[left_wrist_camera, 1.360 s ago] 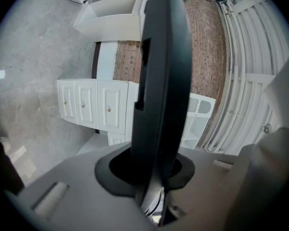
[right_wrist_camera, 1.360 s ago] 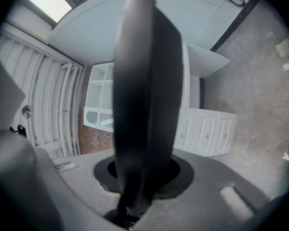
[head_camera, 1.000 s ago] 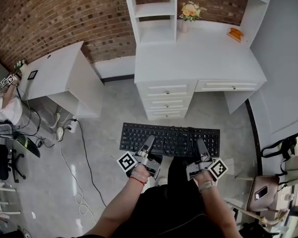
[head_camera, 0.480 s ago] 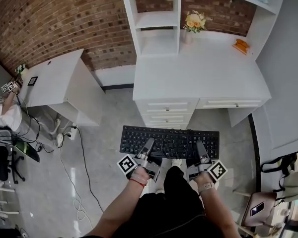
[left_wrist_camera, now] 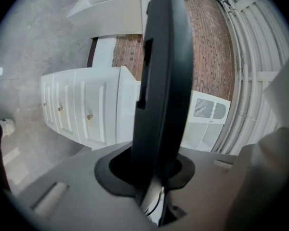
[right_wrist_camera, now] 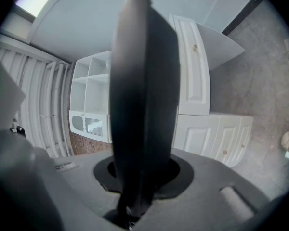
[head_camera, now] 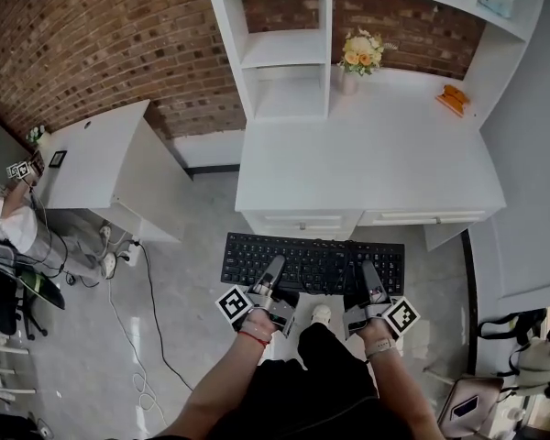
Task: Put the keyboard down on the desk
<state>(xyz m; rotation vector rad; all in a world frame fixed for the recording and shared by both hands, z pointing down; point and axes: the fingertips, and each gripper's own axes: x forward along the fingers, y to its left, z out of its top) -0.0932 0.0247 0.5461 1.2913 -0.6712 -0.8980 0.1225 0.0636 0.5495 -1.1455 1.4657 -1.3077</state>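
Observation:
A black keyboard [head_camera: 312, 262] hangs level in the air over the grey floor, just in front of the white desk [head_camera: 367, 145]. My left gripper [head_camera: 273, 273] is shut on its near edge at the left. My right gripper [head_camera: 370, 278] is shut on the near edge at the right. In the left gripper view the keyboard [left_wrist_camera: 161, 81] stands edge-on as a dark slab between the jaws, with the desk's drawers [left_wrist_camera: 77, 109] behind. The right gripper view shows the same dark slab [right_wrist_camera: 142, 100] edge-on, and the desk's drawers [right_wrist_camera: 202, 114] beyond it.
On the desk stand a vase of flowers [head_camera: 359, 55] at the back and an orange object [head_camera: 455, 97] at the back right. White shelves [head_camera: 284, 53] rise from the desk's rear. A second white table [head_camera: 101, 154] stands left. A cable [head_camera: 151, 282] runs across the floor.
The keyboard and both grippers have come closer to the desk: its front edge now lies right above the keyboard in the head view and the drawers are mostly out of sight.

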